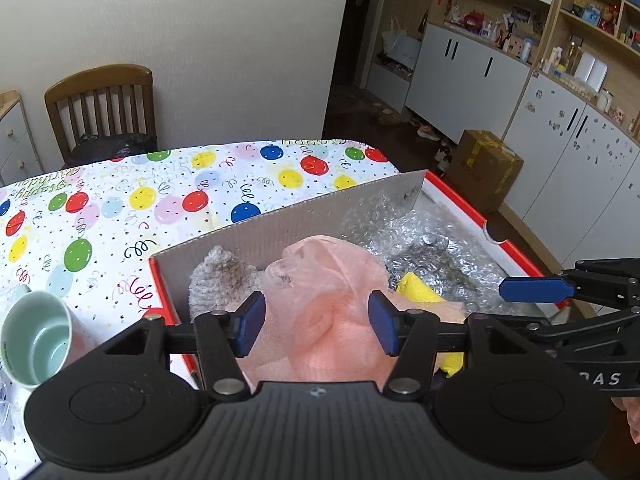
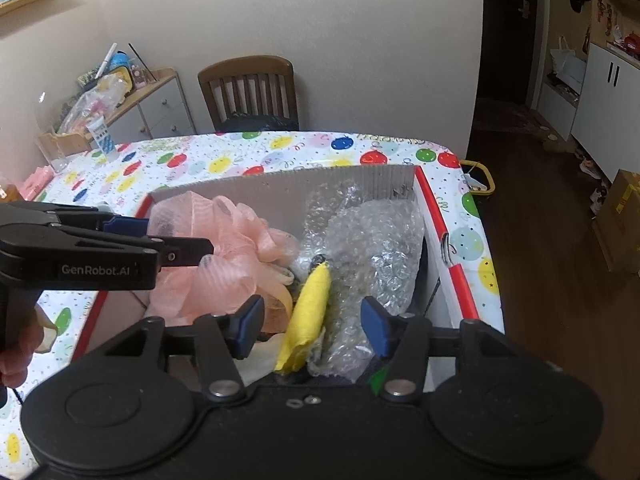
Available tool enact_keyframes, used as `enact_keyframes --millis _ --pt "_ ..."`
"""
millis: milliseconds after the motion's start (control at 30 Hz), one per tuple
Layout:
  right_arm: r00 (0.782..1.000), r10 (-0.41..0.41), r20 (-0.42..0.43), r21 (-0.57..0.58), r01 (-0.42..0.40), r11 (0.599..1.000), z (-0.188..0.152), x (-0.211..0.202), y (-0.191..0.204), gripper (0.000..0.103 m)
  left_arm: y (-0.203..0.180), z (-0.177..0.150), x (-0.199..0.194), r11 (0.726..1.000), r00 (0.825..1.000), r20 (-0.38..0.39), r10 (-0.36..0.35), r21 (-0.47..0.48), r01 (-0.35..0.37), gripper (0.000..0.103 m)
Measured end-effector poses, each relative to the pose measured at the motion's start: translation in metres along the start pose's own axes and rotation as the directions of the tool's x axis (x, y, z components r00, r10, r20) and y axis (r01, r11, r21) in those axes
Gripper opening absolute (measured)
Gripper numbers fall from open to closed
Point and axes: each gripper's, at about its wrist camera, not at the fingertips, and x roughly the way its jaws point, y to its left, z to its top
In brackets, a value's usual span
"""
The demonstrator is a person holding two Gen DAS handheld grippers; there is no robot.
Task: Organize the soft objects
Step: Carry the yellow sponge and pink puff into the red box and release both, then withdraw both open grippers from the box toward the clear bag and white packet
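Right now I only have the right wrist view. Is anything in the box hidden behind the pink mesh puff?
Observer: Yes. A grey knitted item sits against the cardboard wall of the box, left of the pink mesh puff.
Operator: Anything on the table left of the box?
Observer: A pale green mug, its mouth facing the left camera.
Operator: Is the left gripper closed on the puff?
Observer: No. The left gripper is open, its fingers apart with the puff showing between them.
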Motion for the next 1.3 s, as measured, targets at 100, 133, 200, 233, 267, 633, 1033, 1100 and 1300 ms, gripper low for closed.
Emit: enact_keyframes --millis 100,133,200,233,267,633,1033,1100,1300 --pt "1.0 0.01 0.018 0.003 -0.01 1.0 0.001 -0.011 0.002 0.06 0.0 -0.002 -0.013 1.0 1.0 0.021 -0.006 0.005 0.006 0.056" --pt "1.0 0.013 0.027 0.006 -0.013 1.0 0.002 -0.015 0.002 0.06 -0.001 -0.003 -0.017 1.0 1.0 0.027 -0.006 0.011 0.006 0.057" --pt "0.999 0.021 0.044 0.005 -0.021 1.0 0.003 -0.023 0.004 0.06 -0.002 -0.004 -0.025 1.0 0.999 0.04 -0.004 0.025 0.003 0.057" --pt "0.998 0.024 0.05 0.006 -0.024 1.0 0.004 -0.027 0.005 0.06 -0.002 -0.005 -0.029 1.0 0.999 0.049 -0.006 0.029 0.004 0.057" --pt "0.998 0.029 0.056 0.01 -0.03 1.0 0.005 -0.03 0.006 0.061 -0.002 -0.005 -0.034 0.999 0.998 0.057 -0.01 0.032 0.008 0.058" --pt "0.985 0.08 0.153 -0.004 -0.08 0.997 0.014 -0.072 0.047 0.064 0.02 -0.012 -0.096 0.999 0.993 0.12 -0.006 0.046 0.001 0.058" --pt "0.972 0.135 0.19 -0.002 -0.137 0.991 0.013 -0.075 0.119 0.074 0.096 -0.042 -0.157 0.999 0.981 0.186 0.054 -0.011 -0.053 0.075" --pt "0.971 0.146 0.189 -0.008 -0.147 0.989 0.012 -0.071 0.133 0.078 0.112 -0.049 -0.164 0.998 0.979 0.191 0.066 -0.027 -0.063 0.079" --pt "0.968 0.175 0.182 -0.023 -0.174 0.985 0.01 -0.054 0.176 0.083 0.157 -0.069 -0.18 0.991 0.974 0.191 0.124 -0.066 -0.114 0.085"
